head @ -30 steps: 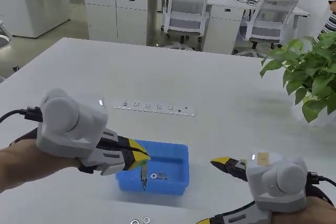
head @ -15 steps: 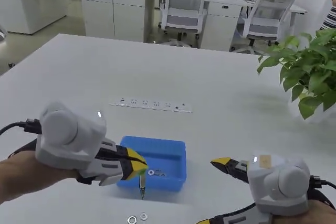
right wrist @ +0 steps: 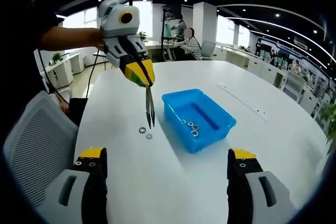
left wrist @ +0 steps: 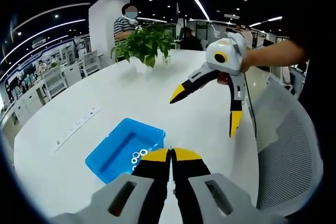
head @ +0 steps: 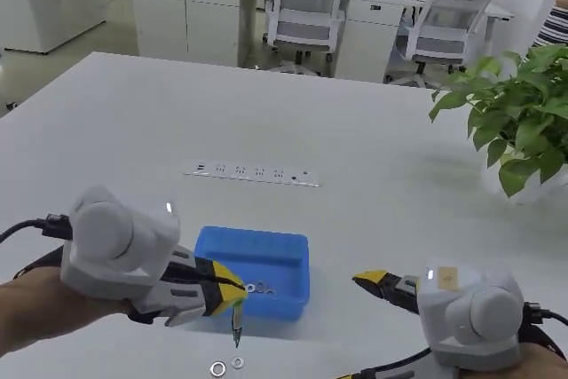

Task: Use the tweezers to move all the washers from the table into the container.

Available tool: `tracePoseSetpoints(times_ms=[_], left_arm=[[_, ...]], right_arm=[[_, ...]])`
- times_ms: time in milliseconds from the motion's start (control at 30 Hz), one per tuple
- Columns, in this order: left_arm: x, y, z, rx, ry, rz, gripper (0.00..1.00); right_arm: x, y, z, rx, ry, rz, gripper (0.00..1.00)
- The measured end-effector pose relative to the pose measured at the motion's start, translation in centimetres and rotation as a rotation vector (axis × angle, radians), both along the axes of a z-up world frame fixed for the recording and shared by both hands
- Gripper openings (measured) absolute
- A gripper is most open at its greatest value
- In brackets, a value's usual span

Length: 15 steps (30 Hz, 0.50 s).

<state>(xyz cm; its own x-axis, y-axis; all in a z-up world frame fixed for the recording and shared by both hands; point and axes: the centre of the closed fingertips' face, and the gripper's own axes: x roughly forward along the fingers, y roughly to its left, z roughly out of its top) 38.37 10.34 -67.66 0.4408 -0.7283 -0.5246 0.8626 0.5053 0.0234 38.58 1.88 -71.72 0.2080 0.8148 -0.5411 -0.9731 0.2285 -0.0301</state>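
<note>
Your left gripper (head: 232, 288) clamps the tweezers (head: 236, 324), your right gripper (right wrist: 168, 156) has jaws wide apart; two washers (head: 227, 367) lie just beside the container (head: 250, 237); lower the tips slowly astride one washer's rim, then squeeze gently.

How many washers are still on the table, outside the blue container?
2. One small metal washer and a second beside it lie on the white table, just outside the blue plastic container, near the metal tweezers' tips. Others could lie out of view.
</note>
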Motion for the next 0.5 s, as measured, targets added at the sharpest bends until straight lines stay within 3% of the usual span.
tracePoseSetpoints(times_ms=[500], left_arm=[[-0.4, -0.2, -1.4, 0.014, 0.011, -0.007, 0.05]], right_arm=[[-0.5, -0.1, -0.6, -0.008, 0.014, 0.003, 0.95]])
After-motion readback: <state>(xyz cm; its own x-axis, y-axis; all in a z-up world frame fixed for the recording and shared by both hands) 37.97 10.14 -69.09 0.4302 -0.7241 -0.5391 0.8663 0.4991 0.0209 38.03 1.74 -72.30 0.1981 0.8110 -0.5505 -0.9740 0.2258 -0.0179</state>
